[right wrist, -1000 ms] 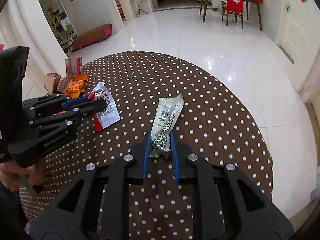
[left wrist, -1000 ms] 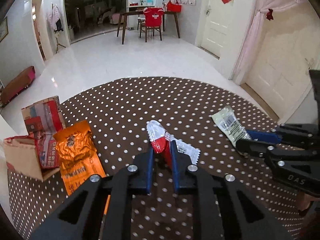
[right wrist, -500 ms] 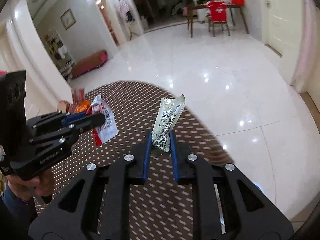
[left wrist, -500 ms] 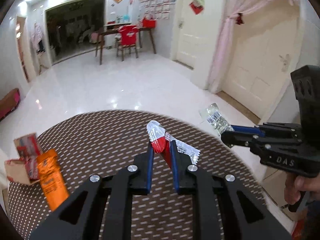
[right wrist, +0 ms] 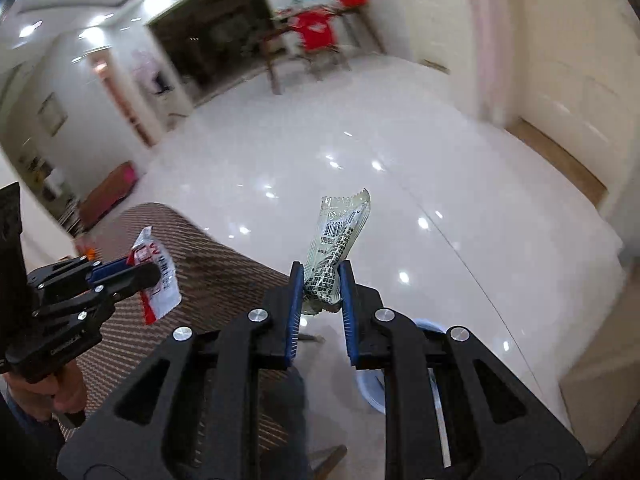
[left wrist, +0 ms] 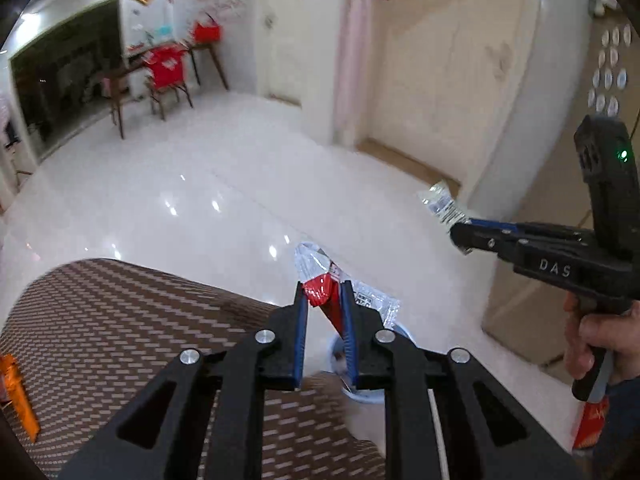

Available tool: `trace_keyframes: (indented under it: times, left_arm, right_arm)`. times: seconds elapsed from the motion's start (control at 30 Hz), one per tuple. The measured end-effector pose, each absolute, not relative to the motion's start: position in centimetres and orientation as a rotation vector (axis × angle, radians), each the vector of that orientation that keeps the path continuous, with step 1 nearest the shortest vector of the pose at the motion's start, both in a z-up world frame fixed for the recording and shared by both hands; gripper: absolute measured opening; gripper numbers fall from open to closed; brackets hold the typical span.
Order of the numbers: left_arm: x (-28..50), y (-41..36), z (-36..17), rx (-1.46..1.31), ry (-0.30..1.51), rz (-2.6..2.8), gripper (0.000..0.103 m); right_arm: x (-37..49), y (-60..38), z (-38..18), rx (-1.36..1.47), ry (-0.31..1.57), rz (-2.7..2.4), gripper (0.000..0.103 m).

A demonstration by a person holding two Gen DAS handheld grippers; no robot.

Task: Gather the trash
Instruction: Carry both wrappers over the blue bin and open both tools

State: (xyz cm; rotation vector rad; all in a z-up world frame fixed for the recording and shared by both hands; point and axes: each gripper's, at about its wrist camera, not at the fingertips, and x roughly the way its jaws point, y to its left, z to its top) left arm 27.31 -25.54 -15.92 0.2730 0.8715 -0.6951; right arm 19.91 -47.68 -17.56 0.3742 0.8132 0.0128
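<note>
My left claw (left wrist: 323, 298) is closed on the red-and-white wrapper (left wrist: 320, 280), which is pinched between the blue pads (left wrist: 301, 320) with its crinkled top projecting upward and its white printed tail hanging out on the right side. My right claw (right wrist: 318, 288) is closed on the pale green wrapper (right wrist: 340, 240); the lower crumpled section sits between the pads and the serrated upper end stands above the fingertips. Both wrappers are held in the air, clear of the counter (left wrist: 120, 320). The counter, covered in a brown dotted cloth, lies below and to the left of both claws, and its rounded edge passes just under my left claw. An orange packet (left wrist: 16, 392) rests on the counter at its far left edge. Directly beneath my left claw, past the counter edge, a white and light blue round container (left wrist: 368, 360) stands on the floor, mostly hidden by the fingers. In the right wrist view the same rim (right wrist: 424, 324) shows just behind the right finger. Beyond this lies the glossy white tiled floor (right wrist: 360, 152). At the far end of the room a wooden table (left wrist: 124, 72) stands with a chair draped in red (left wrist: 166, 68).
</note>
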Motion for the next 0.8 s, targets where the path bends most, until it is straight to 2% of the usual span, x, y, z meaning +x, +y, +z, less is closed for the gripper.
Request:
trace_keyframes:
  times: [0.4,0.47,0.5,0.53,0.57,0.6,0.7,0.8]
  left_arm:
    - [25.7,-35.6,-25.1,0.479,1.103,-0.788,0.016]
    - [26.2,-36.0,-26.2,0.493,1.136,-0.784,0.021]
    - [26.4,-36.5,-26.8,0.504,1.156,-0.782,0.028]
    - [26.6,-36.8,-27.1,0.511,1.161,-0.777,0.050]
    - [27.0,-36.8,-27.0,0.515,1.149,-0.767,0.077]
    - [26.9,-36.8,-26.7,0.516,1.117,-0.752,0.085]
    - [27.4,-36.3,-25.7,0.496,1.083,-0.755,0.088]
    - [27.8,-34.8,-24.4,0.475,1.048,-0.719,0.089]
  right_arm:
    - [17.2,-54.7,-25.0,0.544,0.947,-0.071,0.019]
    - [17.4,-54.8,-25.8,0.562,0.963,-0.067,0.021]
    - [17.5,-54.9,-26.2,0.571,0.969,-0.072,0.021]
    - [17.5,-55.3,-26.8,0.589,0.972,-0.082,0.033]
    - [17.4,-55.7,-27.5,0.609,0.976,-0.089,0.053]
    - [17.7,-55.9,-27.9,0.628,0.985,-0.100,0.081]
    - [17.3,-56.5,-28.8,0.667,0.992,-0.124,0.083]
    - [17.0,-56.4,-28.8,0.674,0.999,-0.151,0.097]
